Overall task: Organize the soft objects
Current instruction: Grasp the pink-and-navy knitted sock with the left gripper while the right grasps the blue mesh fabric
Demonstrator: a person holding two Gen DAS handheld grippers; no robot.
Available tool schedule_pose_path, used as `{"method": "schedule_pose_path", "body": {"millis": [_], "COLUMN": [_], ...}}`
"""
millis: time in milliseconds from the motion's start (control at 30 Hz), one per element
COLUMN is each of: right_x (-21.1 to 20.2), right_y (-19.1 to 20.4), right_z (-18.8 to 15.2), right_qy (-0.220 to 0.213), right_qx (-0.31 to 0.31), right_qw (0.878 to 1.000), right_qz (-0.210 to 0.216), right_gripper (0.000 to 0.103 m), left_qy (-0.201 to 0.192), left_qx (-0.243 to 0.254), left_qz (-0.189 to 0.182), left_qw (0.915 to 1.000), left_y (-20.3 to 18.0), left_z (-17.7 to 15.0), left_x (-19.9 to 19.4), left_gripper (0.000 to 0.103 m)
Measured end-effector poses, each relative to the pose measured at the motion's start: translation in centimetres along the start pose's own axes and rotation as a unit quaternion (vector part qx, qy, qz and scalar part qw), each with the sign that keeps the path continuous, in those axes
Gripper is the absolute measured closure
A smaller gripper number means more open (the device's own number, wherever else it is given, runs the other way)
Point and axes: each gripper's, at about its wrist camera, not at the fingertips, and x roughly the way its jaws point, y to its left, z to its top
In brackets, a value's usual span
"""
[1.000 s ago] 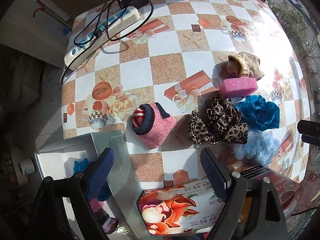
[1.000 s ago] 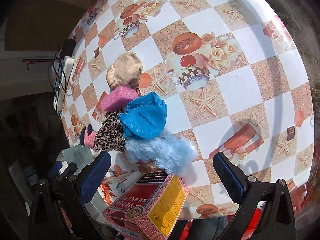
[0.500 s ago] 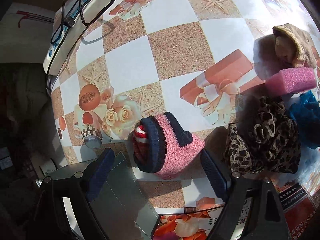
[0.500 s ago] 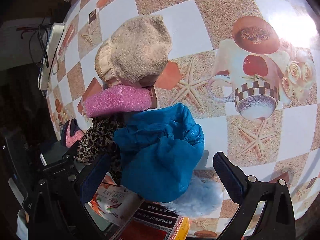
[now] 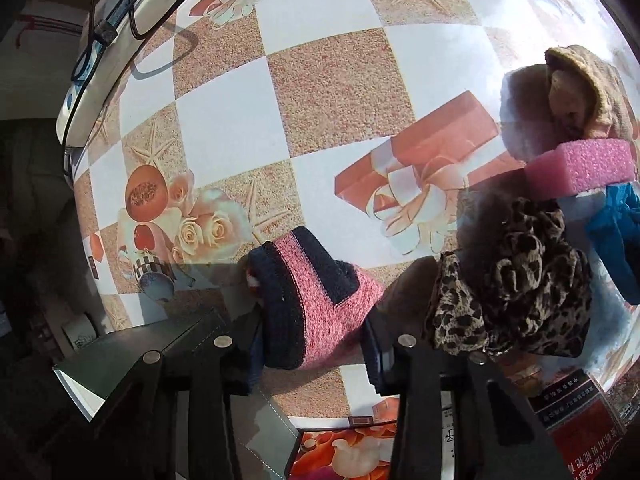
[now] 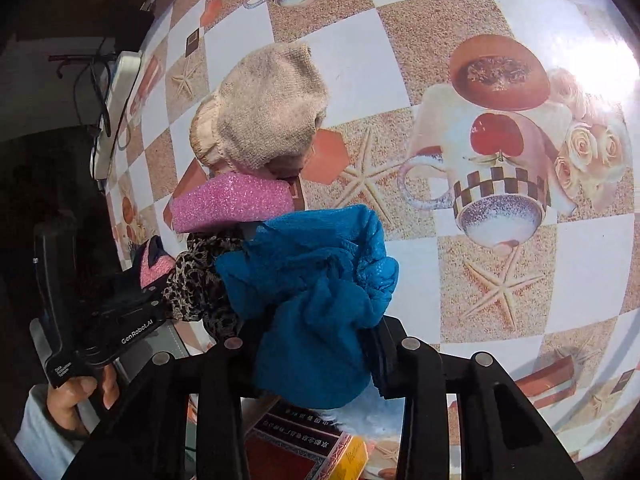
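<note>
The left gripper is clenched on the pink knitted sock, its pads pressing the dark cuff and the pink body from both sides, while the sock lies on the patterned tablecloth. The right gripper is closing its jaws around the blue mesh puff, which sits between them and already bulges. I think each grip should catch the thick middle of the item, not a loose edge, because soft fabric slips out easily. The puff touches the leopard-print scrunchie and the pink sponge, with the beige knit piece behind, so a straight lift upward seems best, to avoid dragging the neighbours.
</note>
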Motion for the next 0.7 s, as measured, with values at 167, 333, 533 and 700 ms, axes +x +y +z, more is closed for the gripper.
{"method": "schedule_pose_path", "body": {"millis": [167, 333, 533, 700], "right_x": [-3.9, -7.2, -8.3, -8.8], "right_y": [-1.7, -3.8, -5.5, -8.4], "right_z": [-1.0, -3.0, -6.6, -10.0], "right_qy": [-0.055, -0.109, -0.139, -0.155], "right_qx": [0.012, 0.035, 0.053, 0.089], "right_qw": [0.998, 0.993, 0.989, 0.984], "right_qz": [0.012, 0.012, -0.010, -0.014], "right_gripper": [0.064, 0.064, 0.064, 0.064], "left_qy": [-0.062, -0.130, -0.187, -0.198], "left_qx": [-0.027, -0.014, 0.050, 0.121], "left_qz": [0.022, 0.034, 0.003, -0.028], "left_qw": [0.9975, 0.9908, 0.9810, 0.9723], "left_y": [0.5, -1.0, -6.4, -12.8], "left_z": [-0.9, -2.4, -3.8, -5.2], "left_x": [-3.3, -8.3, -14.1, -16.8], "left_gripper": [0.069, 0.069, 0.069, 0.069]}}
